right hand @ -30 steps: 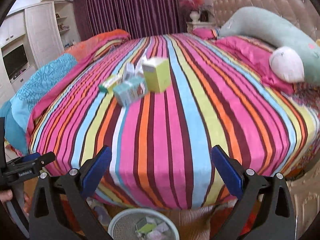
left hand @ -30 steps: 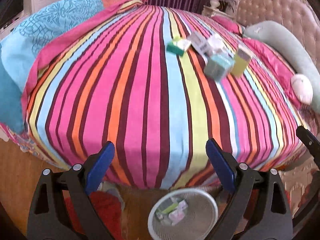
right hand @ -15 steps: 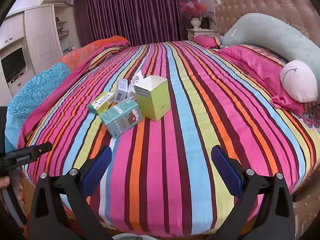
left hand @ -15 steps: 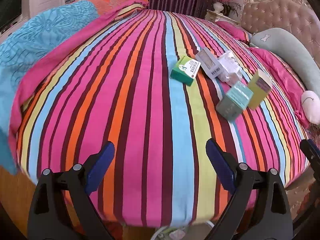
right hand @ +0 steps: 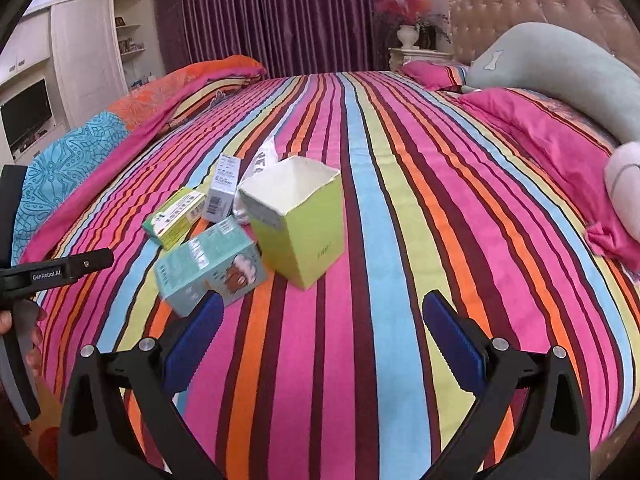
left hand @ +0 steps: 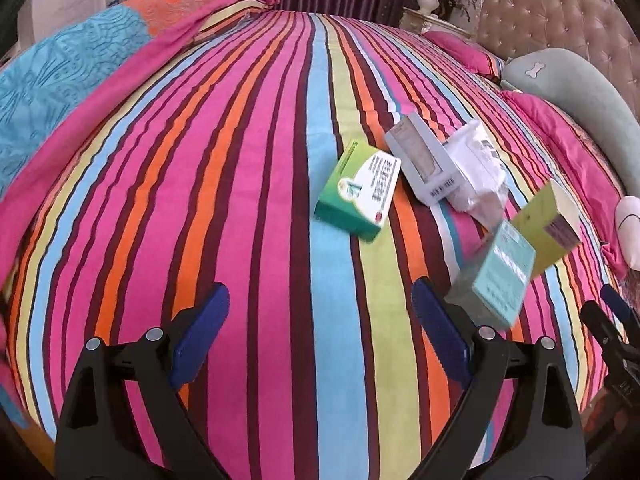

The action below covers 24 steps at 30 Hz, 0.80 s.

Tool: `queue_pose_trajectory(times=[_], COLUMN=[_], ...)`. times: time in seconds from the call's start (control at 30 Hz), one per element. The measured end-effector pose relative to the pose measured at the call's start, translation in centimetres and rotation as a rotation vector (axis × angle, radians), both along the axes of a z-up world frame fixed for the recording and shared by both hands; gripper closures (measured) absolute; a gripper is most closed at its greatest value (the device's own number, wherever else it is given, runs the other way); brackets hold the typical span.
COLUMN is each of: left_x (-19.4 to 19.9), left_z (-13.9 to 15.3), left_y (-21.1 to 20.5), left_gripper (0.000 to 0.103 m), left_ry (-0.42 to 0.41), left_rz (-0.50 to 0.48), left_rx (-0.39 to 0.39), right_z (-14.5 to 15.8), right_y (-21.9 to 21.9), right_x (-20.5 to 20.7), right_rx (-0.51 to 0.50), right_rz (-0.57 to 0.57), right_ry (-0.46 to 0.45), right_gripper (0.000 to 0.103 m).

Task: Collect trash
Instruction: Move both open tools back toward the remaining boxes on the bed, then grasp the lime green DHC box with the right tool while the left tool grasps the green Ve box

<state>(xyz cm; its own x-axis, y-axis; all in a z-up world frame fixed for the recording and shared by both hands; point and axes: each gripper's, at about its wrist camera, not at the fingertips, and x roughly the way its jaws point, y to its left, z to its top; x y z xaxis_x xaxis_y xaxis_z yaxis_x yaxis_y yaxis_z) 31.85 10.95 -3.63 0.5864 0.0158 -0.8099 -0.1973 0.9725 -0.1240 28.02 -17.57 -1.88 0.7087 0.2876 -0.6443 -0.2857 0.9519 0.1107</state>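
Several pieces of trash lie on the striped bed point(left hand: 248, 184). A green and white box point(left hand: 358, 192) point(right hand: 174, 218), a white box point(left hand: 426, 166) point(right hand: 222, 192), a crumpled white wrapper point(left hand: 478, 168), a teal box point(left hand: 494, 276) point(right hand: 210, 266) and an open yellow-green carton point(left hand: 546, 226) point(right hand: 298, 222) sit together. My left gripper point(left hand: 320, 320) is open and empty, just short of the green box. My right gripper point(right hand: 318, 326) is open and empty, in front of the carton, its left finger beside the teal box.
A long grey-green pillow point(right hand: 560, 68) and pink pillows point(right hand: 552, 140) lie along the padded headboard point(right hand: 532, 8) at right. A folded blue and orange quilt point(left hand: 72, 76) lies at the bed's left. A white plush point(right hand: 624, 184) sits at far right.
Both grippers have moved forward and up over the bed, toward the boxes. The mesh bin on the floor has dropped out of view. Both stay open.
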Motion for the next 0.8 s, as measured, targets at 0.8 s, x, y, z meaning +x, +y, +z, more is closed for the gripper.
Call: queue_pose_trajectory(times=[0.8], left_x=[11.4], left_z=[-4.1], left_y=[-0.8], left_gripper=[0.013], left_ry=[0.105], left_rz=[-0.045], left_rx=[0.053], right_z=[-2.6], right_y=[2.8], right_x=[8.3], right_rx=[0.012], right_rz=[0.105], right_ry=[0.042], right_gripper=[0.008])
